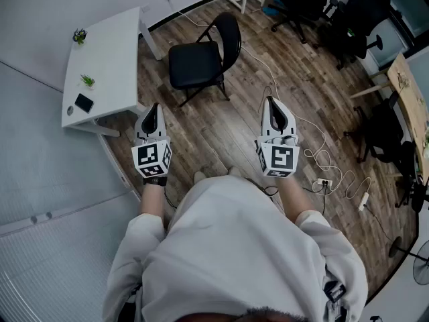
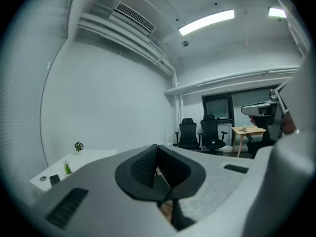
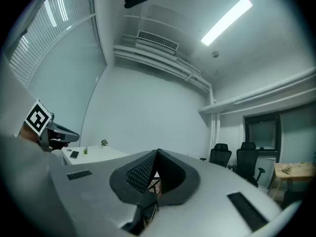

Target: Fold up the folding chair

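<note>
Approach comes first, I judge: in the head view the folding chair [image 1: 201,62] stands open on the wood floor, well apart from both tongs. The left gripper [image 1: 152,113] and right gripper [image 1: 273,106] hang ahead of me, each with its jaws together and nothing in them. I would open them before reaching, then take the top of the backrest with one and the seat's front edge with the other, and swing the seat up against the back. The white table [image 1: 107,52] stands just beside the chair on the left, one leg near the frame. A white cable [image 1: 258,62] trails across the floor on the right toward a power strip [image 1: 324,182], a trip risk as I step in. In the left gripper view the pads are shut tight, with office chairs [image 2: 200,135] beyond; the dark sliver below the pads is probably the folding chair, though I can't be sure. In the right gripper view the jaws are likewise closed on nothing, with the table at far left.
</note>
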Motion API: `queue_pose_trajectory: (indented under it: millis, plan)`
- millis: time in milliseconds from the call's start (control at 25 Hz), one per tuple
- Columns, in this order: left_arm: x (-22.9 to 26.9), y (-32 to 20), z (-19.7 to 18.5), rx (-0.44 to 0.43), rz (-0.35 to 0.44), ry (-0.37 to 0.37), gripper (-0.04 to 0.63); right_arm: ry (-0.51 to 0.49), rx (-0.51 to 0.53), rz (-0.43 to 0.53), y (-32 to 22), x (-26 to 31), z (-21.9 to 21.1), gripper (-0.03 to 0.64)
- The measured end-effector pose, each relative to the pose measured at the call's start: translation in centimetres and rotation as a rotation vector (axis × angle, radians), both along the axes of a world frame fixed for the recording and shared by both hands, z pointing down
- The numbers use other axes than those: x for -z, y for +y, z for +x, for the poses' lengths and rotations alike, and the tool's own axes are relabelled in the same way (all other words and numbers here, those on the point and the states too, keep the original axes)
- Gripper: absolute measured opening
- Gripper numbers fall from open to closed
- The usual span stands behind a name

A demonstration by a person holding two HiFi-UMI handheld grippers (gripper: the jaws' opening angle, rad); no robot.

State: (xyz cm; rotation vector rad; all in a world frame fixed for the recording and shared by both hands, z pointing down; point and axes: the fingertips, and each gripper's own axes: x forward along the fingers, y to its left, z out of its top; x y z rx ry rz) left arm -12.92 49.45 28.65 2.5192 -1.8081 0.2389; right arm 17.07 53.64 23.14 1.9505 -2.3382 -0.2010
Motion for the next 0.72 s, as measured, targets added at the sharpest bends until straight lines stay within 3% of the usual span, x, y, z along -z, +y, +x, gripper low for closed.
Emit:
queue_pose_trajectory:
  millis: [720]
  plan:
    - [-0.4,-1.5,0.6,-0.005,-0.006,-0.006,0.008,-0.008,0.006,-0.008,-1.8,-0.6,0.5,0.018]
